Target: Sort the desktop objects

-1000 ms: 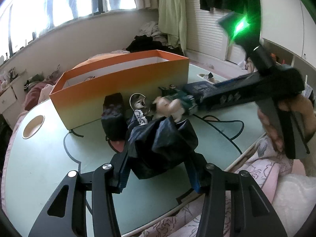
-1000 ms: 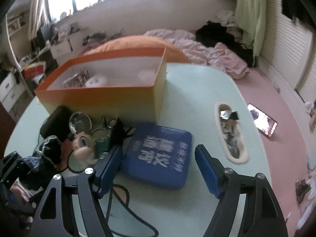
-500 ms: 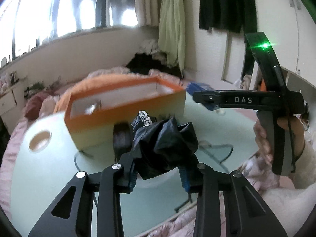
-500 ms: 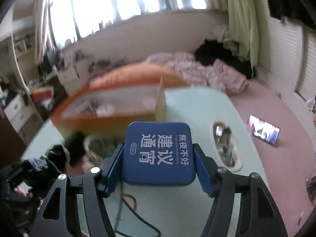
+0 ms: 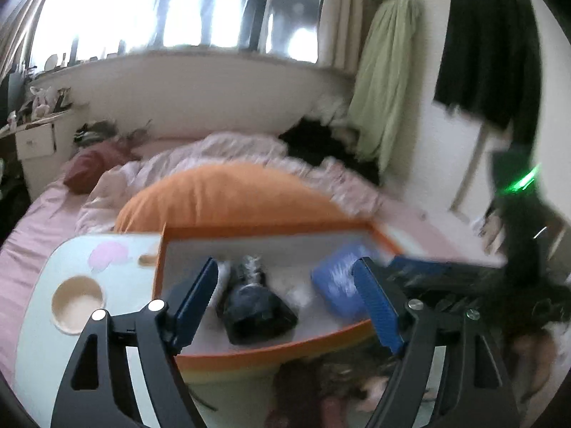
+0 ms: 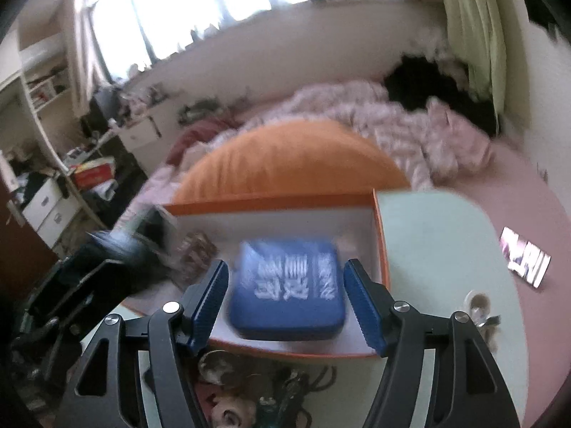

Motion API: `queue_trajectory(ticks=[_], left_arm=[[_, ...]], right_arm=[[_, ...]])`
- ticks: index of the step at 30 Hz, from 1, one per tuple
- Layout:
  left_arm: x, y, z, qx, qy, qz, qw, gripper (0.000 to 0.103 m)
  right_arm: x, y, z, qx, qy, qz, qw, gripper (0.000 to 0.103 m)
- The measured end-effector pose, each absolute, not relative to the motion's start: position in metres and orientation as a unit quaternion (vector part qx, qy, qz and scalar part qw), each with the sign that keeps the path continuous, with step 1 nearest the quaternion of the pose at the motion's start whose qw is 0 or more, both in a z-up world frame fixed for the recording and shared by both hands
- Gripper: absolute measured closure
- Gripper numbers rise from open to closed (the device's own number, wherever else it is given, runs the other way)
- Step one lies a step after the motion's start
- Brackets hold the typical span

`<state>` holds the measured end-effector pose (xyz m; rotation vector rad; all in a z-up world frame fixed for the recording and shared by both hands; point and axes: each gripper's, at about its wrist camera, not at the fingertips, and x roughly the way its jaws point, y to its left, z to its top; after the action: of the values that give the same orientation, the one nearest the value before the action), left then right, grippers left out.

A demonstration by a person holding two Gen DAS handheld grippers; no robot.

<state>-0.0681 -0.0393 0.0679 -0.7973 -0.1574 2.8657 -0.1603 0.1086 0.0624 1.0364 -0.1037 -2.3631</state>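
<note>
Blue pads of the left gripper (image 5: 285,297) are seen spreading apart above the orange box (image 5: 271,351), with nothing pressed between them; a crumpled black bag (image 5: 255,312) lies released on the white floor of the box, just below and between the two pads, touching neither. To its right in the same box a blue pouch (image 5: 333,287) is seen, partly hidden behind the right-hand pad.

In the right wrist view, the right gripper (image 6: 287,297) is held over the near wall of the box (image 6: 380,235). The blue pouch (image 6: 289,294), marked with white characters, sits between the pads with a narrow gap visible on each side, so it is let go rather than clenched; the blur prevents telling whether it is yet resting on the floor of the box. Further left inside the box a small patterned packet (image 6: 194,251) is lying.

Outside the box, small clutter (image 6: 249,388) is heaped against its near wall on the pale green table (image 6: 439,249). An orange cushion (image 6: 285,160) is seen behind the box.
</note>
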Motion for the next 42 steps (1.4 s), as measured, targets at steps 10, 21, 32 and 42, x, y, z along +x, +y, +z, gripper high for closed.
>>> queue_trajectory(ticks=[10,21,32,42], left_arm=[[0.007,-0.015,0.074,-0.268,-0.009,0.954,0.133,0.024],[0.029,-0.009,-0.002,-0.369,0.004,0.925,0.087,0.024],[0.025,-0.004,-0.004,-0.366,0.028,0.929,0.051,0.009],[0.021,-0.011,-0.006,-0.371,0.023,0.927,0.041,0.0]], right_arm=[[-0.095,0.146,0.086,0.322,-0.051,-0.901,0.287,0.015],[-0.035,0.155,0.009,0.4,0.032,-0.872,0.28,0.014],[-0.037,0.153,-0.006,0.353,0.091,-0.894,0.263,0.0],[-0.038,0.154,-0.01,0.347,0.091,-0.895,0.265,0.0]])
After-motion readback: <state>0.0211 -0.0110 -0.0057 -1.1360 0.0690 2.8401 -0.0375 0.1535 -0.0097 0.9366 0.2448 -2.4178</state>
